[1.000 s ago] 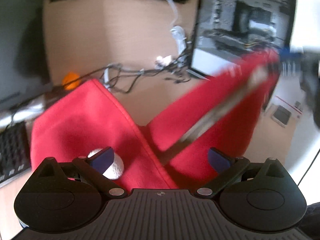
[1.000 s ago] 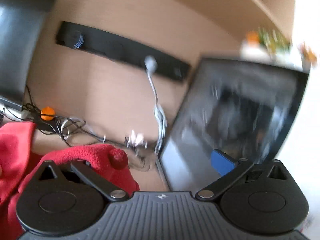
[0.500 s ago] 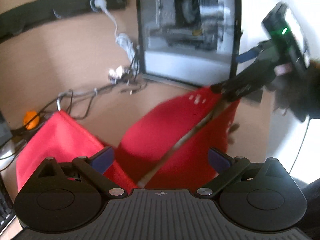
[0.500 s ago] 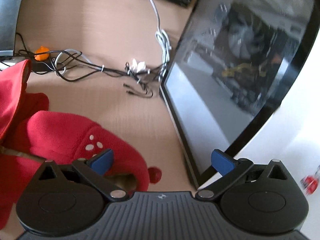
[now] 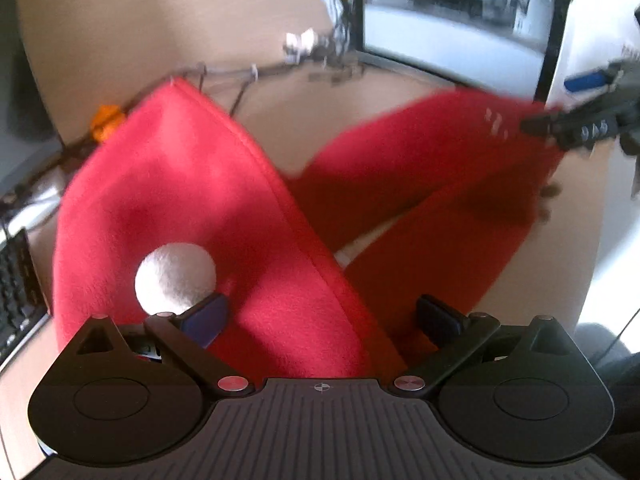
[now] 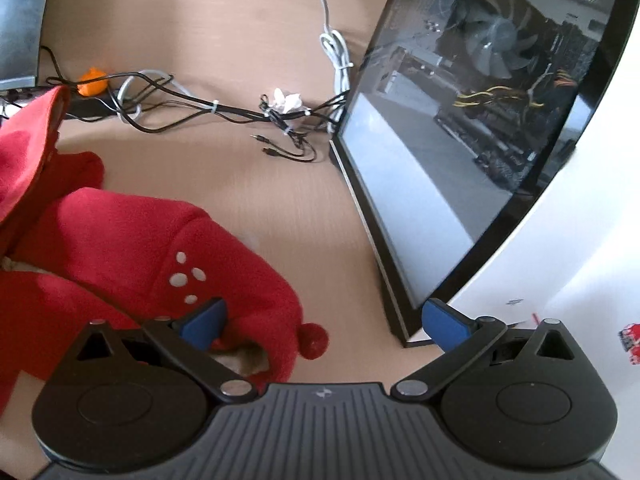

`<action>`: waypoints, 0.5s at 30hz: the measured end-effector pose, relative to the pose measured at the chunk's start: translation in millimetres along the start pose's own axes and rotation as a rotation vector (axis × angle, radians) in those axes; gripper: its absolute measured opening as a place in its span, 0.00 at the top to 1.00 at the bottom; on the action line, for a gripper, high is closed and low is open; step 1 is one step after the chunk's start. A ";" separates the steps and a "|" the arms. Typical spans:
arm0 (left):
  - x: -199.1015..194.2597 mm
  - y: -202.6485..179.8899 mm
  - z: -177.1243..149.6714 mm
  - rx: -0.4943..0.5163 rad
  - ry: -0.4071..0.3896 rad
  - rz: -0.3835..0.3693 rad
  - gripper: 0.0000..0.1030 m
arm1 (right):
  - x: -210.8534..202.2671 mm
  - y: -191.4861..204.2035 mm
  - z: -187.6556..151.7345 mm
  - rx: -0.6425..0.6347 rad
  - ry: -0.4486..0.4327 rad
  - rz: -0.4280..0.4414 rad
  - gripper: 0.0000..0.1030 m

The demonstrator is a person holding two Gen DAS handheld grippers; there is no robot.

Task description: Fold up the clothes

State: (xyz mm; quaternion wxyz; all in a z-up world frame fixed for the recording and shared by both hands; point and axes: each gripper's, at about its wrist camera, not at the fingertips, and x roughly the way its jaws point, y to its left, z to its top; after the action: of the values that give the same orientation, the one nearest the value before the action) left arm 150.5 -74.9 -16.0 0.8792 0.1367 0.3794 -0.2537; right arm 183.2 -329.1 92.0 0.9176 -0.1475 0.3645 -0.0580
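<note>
A red fleece garment [image 5: 188, 184] with a white pompom [image 5: 175, 276] lies on the wooden desk. My left gripper [image 5: 320, 320] is open, its fingers wide apart over the garment's near edge. The garment's other red part [image 5: 432, 168] stretches to the right, where the right gripper [image 5: 580, 120] shows at its far end. In the right wrist view my right gripper [image 6: 324, 320] is open above the desk, its left finger [image 6: 204, 320] beside a red part [image 6: 160, 248] with white dots and a small red pompom [image 6: 312, 340].
A glass-sided computer case [image 6: 480, 120] stands close on the right. Tangled cables [image 6: 224, 108] and an orange object [image 6: 92, 80] lie at the back of the desk [image 6: 240, 32]. A keyboard [image 5: 16, 292] is at the left edge.
The left gripper has come closer and lower over the garment, bringing the white pompom into view. The right gripper has stayed near the dotted red part, drawing it out to the right.
</note>
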 end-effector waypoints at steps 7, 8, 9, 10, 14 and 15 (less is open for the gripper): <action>-33.2 -30.8 39.1 0.198 -0.272 -0.141 0.01 | -20.9 4.2 2.6 -0.087 -0.029 0.153 0.00; -31.4 -35.0 43.1 0.217 -0.281 -0.138 0.01 | -9.1 5.4 -0.5 -0.112 -0.002 0.075 0.00; -28.8 -39.2 47.4 0.242 -0.288 -0.131 0.01 | -4.9 0.9 -0.1 -0.084 -0.002 0.026 0.00; -26.2 -43.4 51.6 0.266 -0.294 -0.124 0.01 | -4.3 -5.8 2.0 -0.034 -0.013 -0.006 0.00; -20.0 -60.8 56.0 0.369 -0.318 -0.115 0.01 | -12.0 -25.3 13.3 0.098 -0.080 -0.072 0.00; -18.7 -63.7 56.3 0.391 -0.320 -0.126 0.01 | -17.3 -27.8 17.1 0.108 -0.104 -0.067 0.00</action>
State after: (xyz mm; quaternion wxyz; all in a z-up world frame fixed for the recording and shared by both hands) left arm 138.2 -146.0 32.6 0.8673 0.2382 0.1868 -0.3950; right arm 182.3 -347.9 123.8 0.9395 -0.1127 0.3074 -0.1003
